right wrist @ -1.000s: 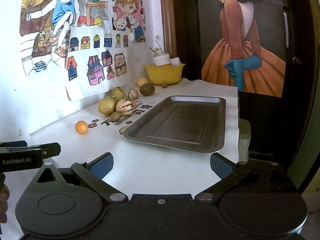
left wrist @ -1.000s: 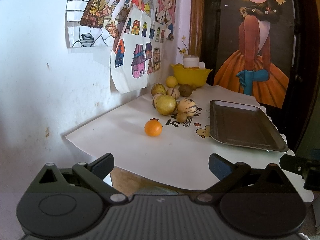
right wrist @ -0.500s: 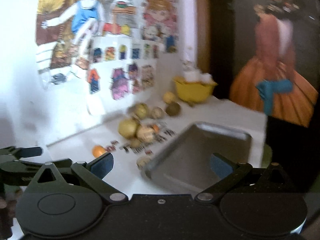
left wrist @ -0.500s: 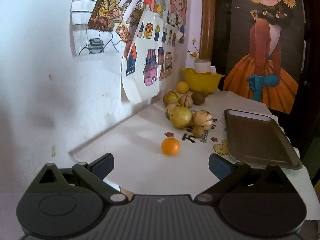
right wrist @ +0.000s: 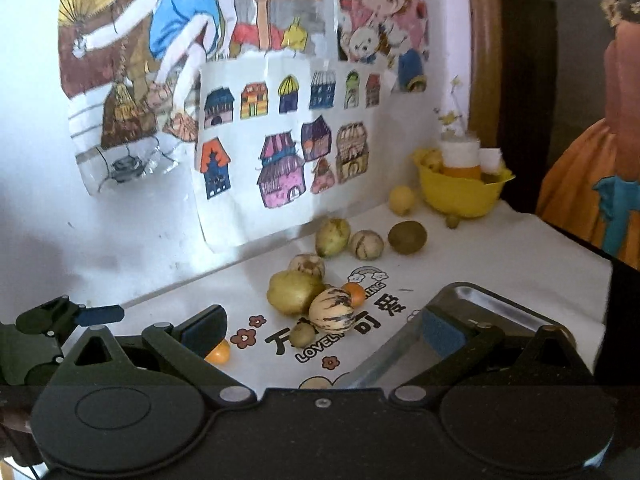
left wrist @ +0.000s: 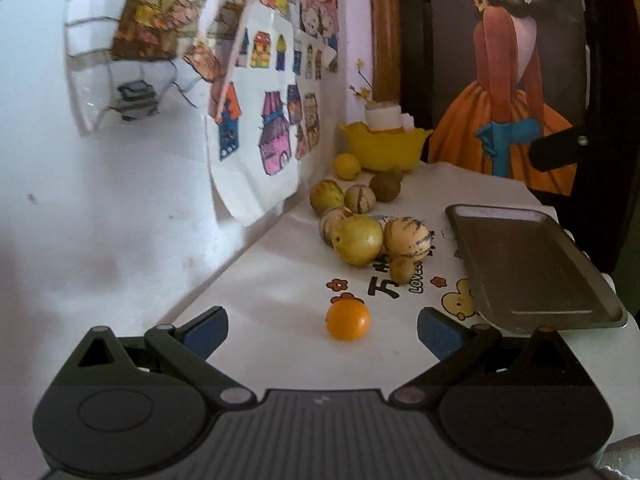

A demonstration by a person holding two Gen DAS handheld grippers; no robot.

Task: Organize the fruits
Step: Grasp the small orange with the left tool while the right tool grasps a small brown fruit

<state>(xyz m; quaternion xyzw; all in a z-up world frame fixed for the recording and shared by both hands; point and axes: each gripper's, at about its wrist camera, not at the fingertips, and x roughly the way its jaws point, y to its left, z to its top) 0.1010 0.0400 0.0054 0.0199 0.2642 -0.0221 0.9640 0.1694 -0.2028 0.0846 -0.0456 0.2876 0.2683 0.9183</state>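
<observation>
1. In the right wrist view, the small orange fruit (right wrist: 219,354) at 8 o'clock is half hidden behind the right gripper's near finger (right wrist: 202,326).
2. There the metal tray (right wrist: 472,296) at 4 o'clock is largely covered by the gripper body.
3. The yellow bowl's (right wrist: 460,196) contents are too small to identify.

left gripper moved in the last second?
Yes. The left gripper has advanced toward the small orange fruit, which now sits between its open fingers; the metal tray also looms nearer on the right.
</observation>
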